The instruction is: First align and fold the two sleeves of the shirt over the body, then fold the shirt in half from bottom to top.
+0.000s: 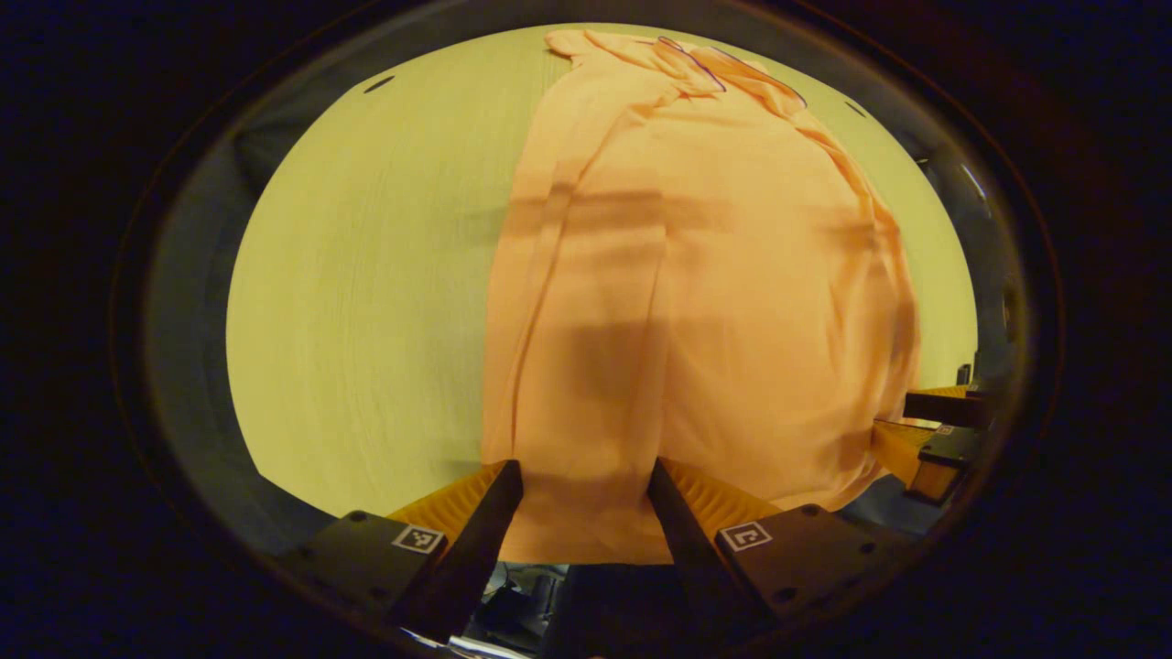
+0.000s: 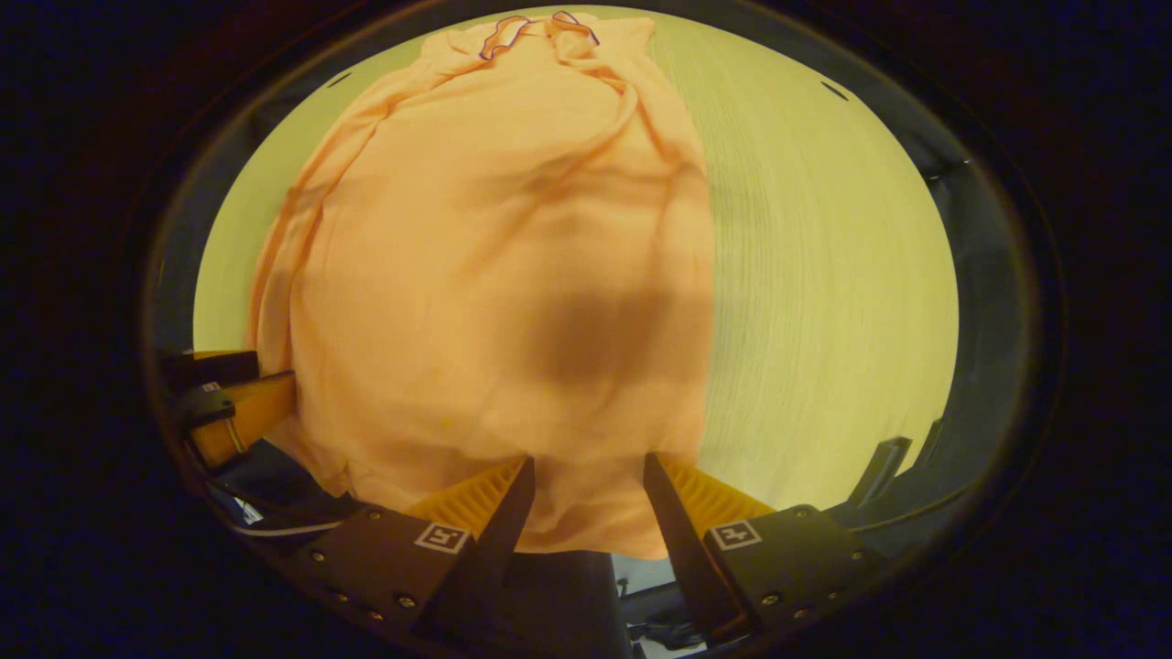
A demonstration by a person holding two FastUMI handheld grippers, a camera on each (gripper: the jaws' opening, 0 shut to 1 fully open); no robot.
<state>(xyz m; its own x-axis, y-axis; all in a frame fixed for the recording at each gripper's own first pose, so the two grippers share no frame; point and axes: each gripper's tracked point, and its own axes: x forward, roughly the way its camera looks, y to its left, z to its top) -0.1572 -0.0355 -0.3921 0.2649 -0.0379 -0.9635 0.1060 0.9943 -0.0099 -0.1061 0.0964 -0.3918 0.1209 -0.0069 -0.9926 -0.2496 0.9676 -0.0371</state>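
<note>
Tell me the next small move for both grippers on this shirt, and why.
Probably lower and close both grippers on the hem. The shirt lies flat on the table, sleeves apparently folded in, and its bottom edge sits between the open fingers of the left gripper and the right gripper, so the bottom-to-top fold looks next.

Left tool [image 1: 584, 476] hangs open over the orange shirt's [image 1: 696, 302] hem on the table [image 1: 366, 302].

table [image 1: 366, 302]: pale wood-grain top, lit yellowish | two small dark slots near far edge
</note>
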